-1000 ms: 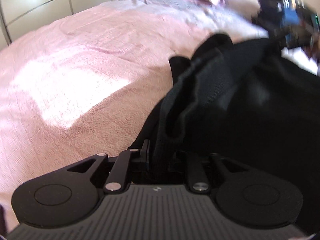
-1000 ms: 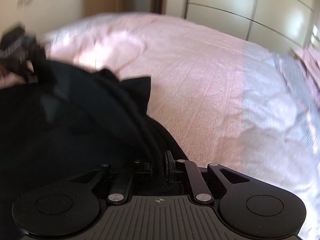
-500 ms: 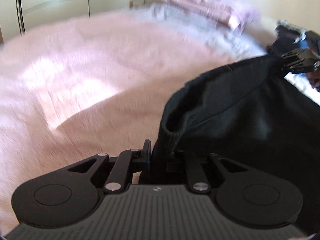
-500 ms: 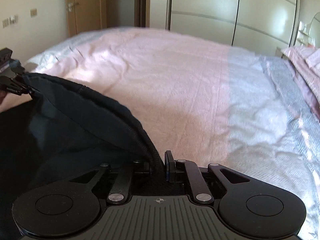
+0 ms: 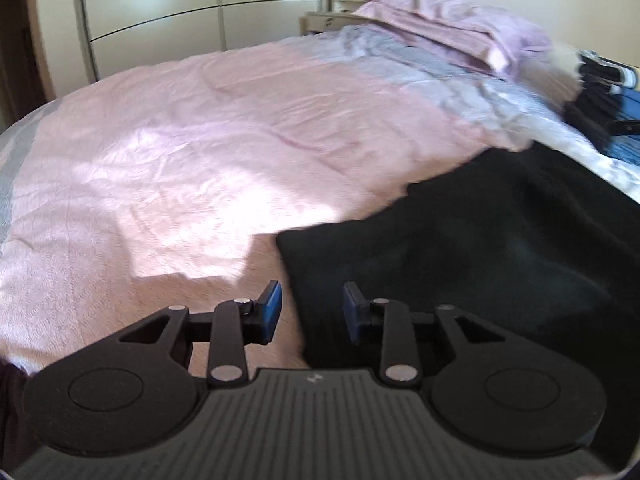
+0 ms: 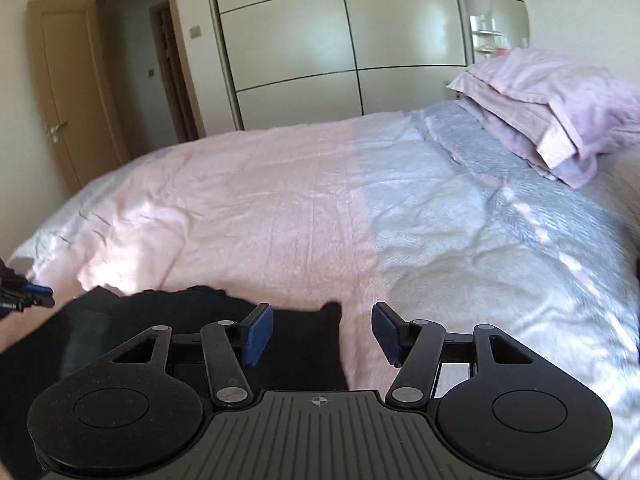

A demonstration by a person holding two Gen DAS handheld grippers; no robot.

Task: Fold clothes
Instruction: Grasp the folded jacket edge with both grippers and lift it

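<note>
One black garment (image 5: 500, 248) lies on one bed (image 5: 200, 152); two tools, left tool (image 5: 311, 308) and right tool (image 6: 322, 334), both spread, grip nothing.

Left gripper (image 5: 311, 307): jaws apart, empty.
Black garment (image 5: 480, 248): flat on the bed (image 5: 200, 140), near its edge.

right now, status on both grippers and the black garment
Left gripper open, empty. Right gripper open, empty. Black garment lying on the pink bedspread, both corners free. Nothing in the way.
</note>
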